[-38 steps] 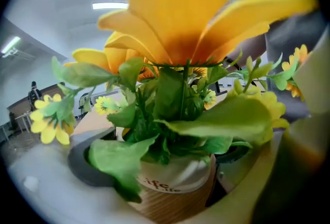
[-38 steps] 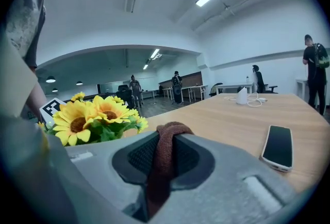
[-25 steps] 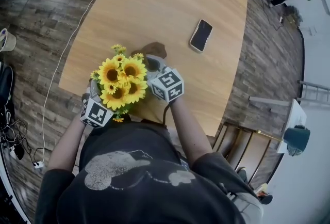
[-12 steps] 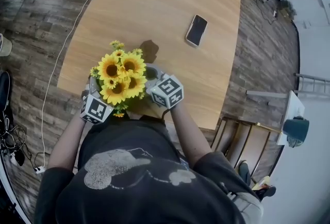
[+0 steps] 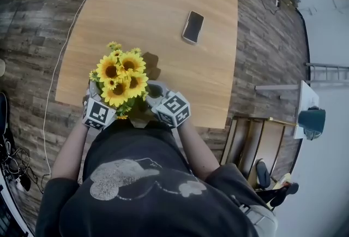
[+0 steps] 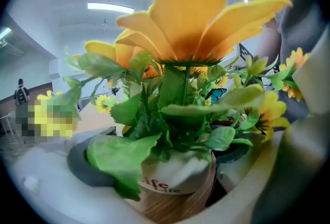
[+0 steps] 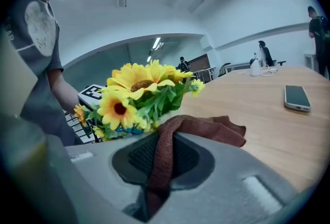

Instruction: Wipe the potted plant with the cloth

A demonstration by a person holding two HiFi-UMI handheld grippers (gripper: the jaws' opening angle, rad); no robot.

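a: where's the potted plant [image 5: 117,73] now?
b: at the near edge of the bench [image 5: 147,6], right in front of the person, sunflowers up. the left tongs [image 6: 170,169] have its pot [image 6: 175,194] between the jaws, a pad on each side. a leaf hides one pad, but i read it as a grasp on the pot, steadying it.
a: and the cloth?
b: the brown cloth [image 7: 206,130] is pinched in the right tongs [image 7: 157,166]. the jaws are clenched on a fold of it, and the rest bunches out past the tips. it sits just beside the flowers, on the person's right. i can't tell whether it touches a leaf or the pot.
a: so which step is this?
b: i'd say the wiping itself, or the very start of a stroke: plant held, cloth brought up to it.
a: next move?
b: likely press the loose bunch of cloth against the leaves or the pot wall and draw it along. gently, since the stems look bendy and the pot stands close to the bench edge. the left grip has to hold firm against the push. the phone [image 5: 193,27] lies well apart, no bother.
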